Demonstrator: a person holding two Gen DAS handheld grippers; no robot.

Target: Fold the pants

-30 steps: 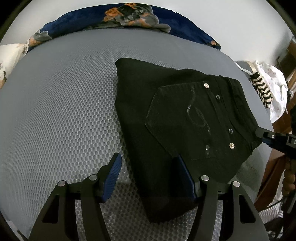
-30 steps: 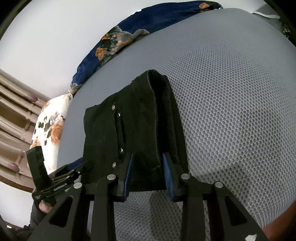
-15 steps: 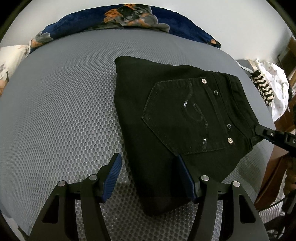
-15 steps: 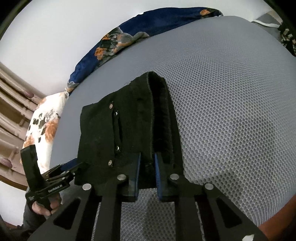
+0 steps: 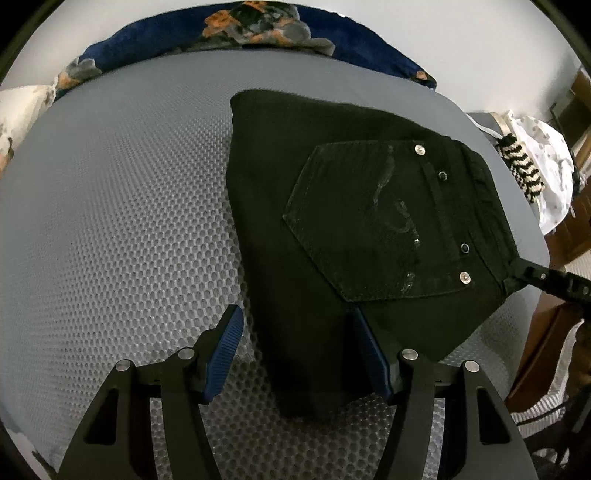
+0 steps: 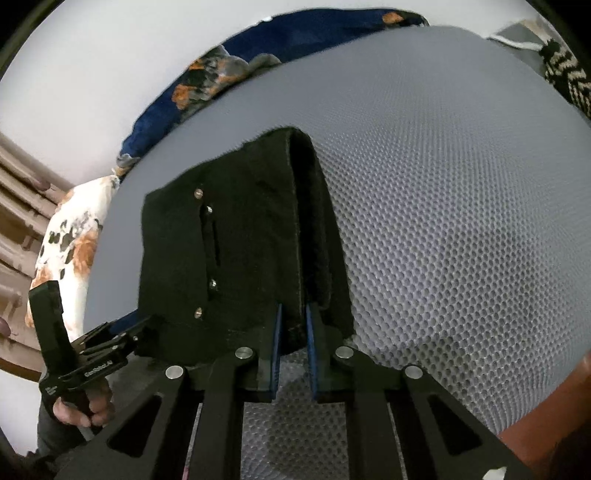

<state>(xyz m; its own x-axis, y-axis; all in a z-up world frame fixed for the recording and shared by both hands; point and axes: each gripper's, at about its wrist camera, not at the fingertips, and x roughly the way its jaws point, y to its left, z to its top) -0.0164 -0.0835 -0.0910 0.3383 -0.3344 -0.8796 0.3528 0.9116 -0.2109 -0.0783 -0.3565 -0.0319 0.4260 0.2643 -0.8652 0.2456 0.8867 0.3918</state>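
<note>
The black pants (image 5: 332, 229) lie folded into a compact stack on the grey mesh bed, back pocket and rivets facing up. My left gripper (image 5: 297, 350) is open, its blue pads on either side of the stack's near corner. My right gripper (image 6: 293, 332) is shut on the waistband edge of the pants (image 6: 229, 266) and lifts that edge slightly. It also shows at the right edge of the left wrist view (image 5: 546, 280), and the left gripper shows in the right wrist view (image 6: 96, 362).
The grey mesh mattress (image 5: 118, 229) spreads to the left of the pants. A blue floral pillow (image 5: 236, 26) lies along the far edge and a white floral pillow (image 6: 70, 251) at the side. A striped cloth (image 5: 521, 166) and wooden furniture stand at the right.
My right gripper closed from open onto the pants' waistband edge. My left gripper stayed open and moved slightly closer to the stack.
</note>
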